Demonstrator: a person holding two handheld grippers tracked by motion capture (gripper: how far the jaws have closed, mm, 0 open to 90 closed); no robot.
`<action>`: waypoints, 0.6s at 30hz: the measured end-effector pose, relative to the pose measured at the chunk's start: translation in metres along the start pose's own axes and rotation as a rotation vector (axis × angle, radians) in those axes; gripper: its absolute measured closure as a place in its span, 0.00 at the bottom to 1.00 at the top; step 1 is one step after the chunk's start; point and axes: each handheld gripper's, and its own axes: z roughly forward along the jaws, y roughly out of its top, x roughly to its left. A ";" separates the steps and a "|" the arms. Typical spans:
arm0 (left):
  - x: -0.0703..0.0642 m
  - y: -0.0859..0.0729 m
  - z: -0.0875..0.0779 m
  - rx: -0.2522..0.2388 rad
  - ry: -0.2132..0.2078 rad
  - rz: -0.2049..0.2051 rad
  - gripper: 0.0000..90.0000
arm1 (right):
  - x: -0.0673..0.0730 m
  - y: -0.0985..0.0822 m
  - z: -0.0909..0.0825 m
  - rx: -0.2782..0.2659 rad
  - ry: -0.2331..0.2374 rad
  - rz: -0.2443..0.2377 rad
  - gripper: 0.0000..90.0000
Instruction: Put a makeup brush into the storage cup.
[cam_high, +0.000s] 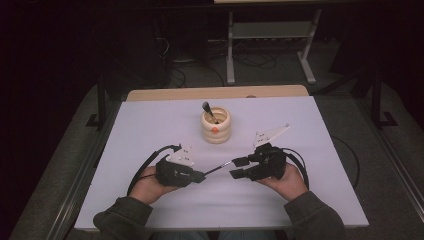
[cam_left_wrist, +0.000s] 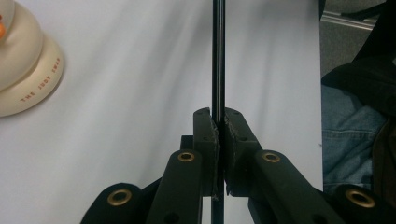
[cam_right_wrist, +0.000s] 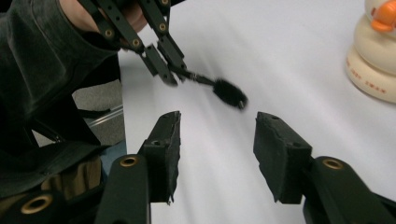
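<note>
Left gripper (cam_high: 200, 176) clamps a thin black makeup brush (cam_high: 218, 167) by its handle, jaws pressed tight together on the rod in the left gripper view; right gripper (cam_high: 237, 167) has its jaws apart with nothing between them, pads (cam_right_wrist: 164, 140) bare in its own view, sitting just right of the brush's free end; brush is held clear of the white table (cam_high: 300, 200) at its near middle, between the two grippers; step in hand reads as a handover or a re-grip of the brush, left holding it out, right lined up to take it; in the right gripper view the bristle head (cam_right_wrist: 229, 93) sits just beyond the open jaws, not yet between them; next move likely calls for the right gripper to ease forward around the bristle end or ferrule, close gently, then the left lets go; risk is crushing bristles or knocking the thin rod askew; long axis of the brush runs roughly left to right across the table, rising slightly toward the far right, bristle end pointing right at the right gripper, handle end buried in the left jaws; cream ringed holder (cam_high: 215, 126) stands farther back at centre with another dark brush (cam_high: 208, 111) leaning in it, probable destination, well apart from both grippers.
</note>
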 end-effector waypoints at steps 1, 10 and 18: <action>0.000 0.000 0.001 0.000 -0.002 0.003 0.94 | 0.000 0.001 0.002 -0.003 0.003 -0.003 0.59; -0.003 0.001 0.007 0.034 -0.001 0.028 0.94 | 0.000 0.009 0.013 -0.052 0.130 -0.002 0.92; -0.005 0.003 0.013 0.053 -0.013 0.011 0.82 | 0.009 0.018 0.022 0.049 0.120 -0.078 0.94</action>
